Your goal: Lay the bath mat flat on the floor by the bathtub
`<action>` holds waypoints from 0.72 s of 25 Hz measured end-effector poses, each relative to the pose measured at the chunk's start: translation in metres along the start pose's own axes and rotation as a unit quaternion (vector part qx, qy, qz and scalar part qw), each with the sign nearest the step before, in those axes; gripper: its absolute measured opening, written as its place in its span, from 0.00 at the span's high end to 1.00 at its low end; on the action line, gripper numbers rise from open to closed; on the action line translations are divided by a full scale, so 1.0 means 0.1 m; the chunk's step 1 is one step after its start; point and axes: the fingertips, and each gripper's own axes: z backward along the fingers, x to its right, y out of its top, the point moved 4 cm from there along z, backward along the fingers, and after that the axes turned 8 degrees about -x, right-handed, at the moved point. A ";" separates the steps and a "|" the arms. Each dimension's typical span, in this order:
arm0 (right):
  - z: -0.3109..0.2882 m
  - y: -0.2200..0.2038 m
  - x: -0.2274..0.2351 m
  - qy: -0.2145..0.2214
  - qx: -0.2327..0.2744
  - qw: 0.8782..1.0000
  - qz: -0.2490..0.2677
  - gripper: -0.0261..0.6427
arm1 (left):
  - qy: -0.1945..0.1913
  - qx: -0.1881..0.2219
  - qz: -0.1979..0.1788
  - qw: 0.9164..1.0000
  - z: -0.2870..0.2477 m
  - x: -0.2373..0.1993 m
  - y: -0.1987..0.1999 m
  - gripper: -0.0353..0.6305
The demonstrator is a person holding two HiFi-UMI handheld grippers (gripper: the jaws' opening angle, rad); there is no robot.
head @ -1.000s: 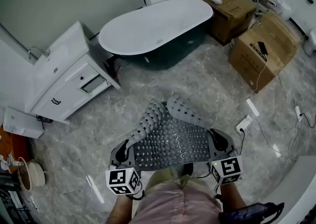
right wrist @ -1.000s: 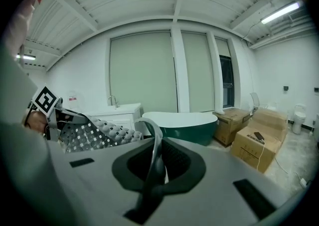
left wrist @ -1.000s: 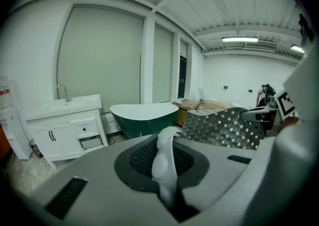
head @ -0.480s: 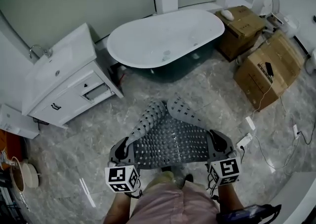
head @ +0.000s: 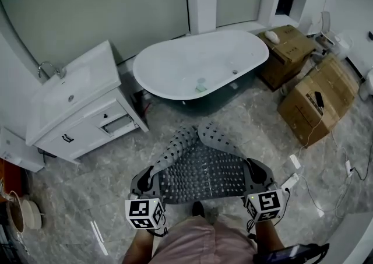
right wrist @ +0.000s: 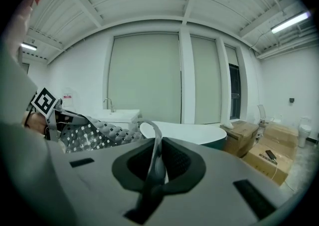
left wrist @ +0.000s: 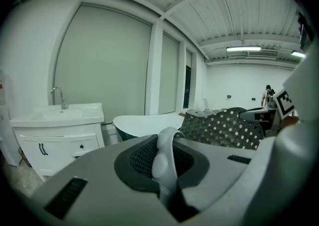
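A grey perforated bath mat (head: 204, 166) hangs stretched between my two grippers above the marble floor, its far end curled and split into two flaps. My left gripper (head: 144, 178) is shut on the mat's near left edge, which shows pinched between the jaws as a pale fold (left wrist: 167, 157). On the near right edge my right gripper (head: 257, 171) is shut too, with the mat's rim (right wrist: 155, 162) squeezed upright in its jaws. The white oval bathtub (head: 201, 70) stands ahead, beyond the mat.
A white vanity with sink (head: 76, 105) stands at the left. Cardboard boxes (head: 317, 99) sit right of the tub, with power strips and cables (head: 303, 166) on the floor at the right. Marble floor (head: 175, 123) lies between the mat and the tub.
The view has shifted so the tub and vanity sit lower and nearer in the frame. Both grippers still hold the mat the same way; the mat's far flaps look slightly less spread.
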 end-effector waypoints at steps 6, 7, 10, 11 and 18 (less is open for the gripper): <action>-0.11 0.02 -0.06 -0.005 -0.001 1.000 -0.006 0.92 | -0.011 -0.016 0.000 1.000 -0.11 -0.11 -0.09 0.89; -0.12 0.01 -0.05 -0.006 -0.002 1.000 -0.007 0.92 | -0.014 -0.018 -0.001 1.000 -0.14 -0.10 -0.10 0.89; -0.15 -0.05 0.03 -0.010 -0.010 1.000 -0.013 0.92 | -0.024 -0.029 -0.005 0.999 -0.24 -0.03 -0.12 0.89; -0.16 -0.08 0.07 -0.011 -0.015 1.000 -0.016 0.92 | -0.027 -0.034 -0.007 0.999 -0.29 0.00 -0.13 0.89; -0.30 -0.27 0.38 -0.012 -0.045 0.998 -0.042 0.92 | -0.034 -0.071 -0.019 0.997 -0.61 0.20 -0.06 0.89</action>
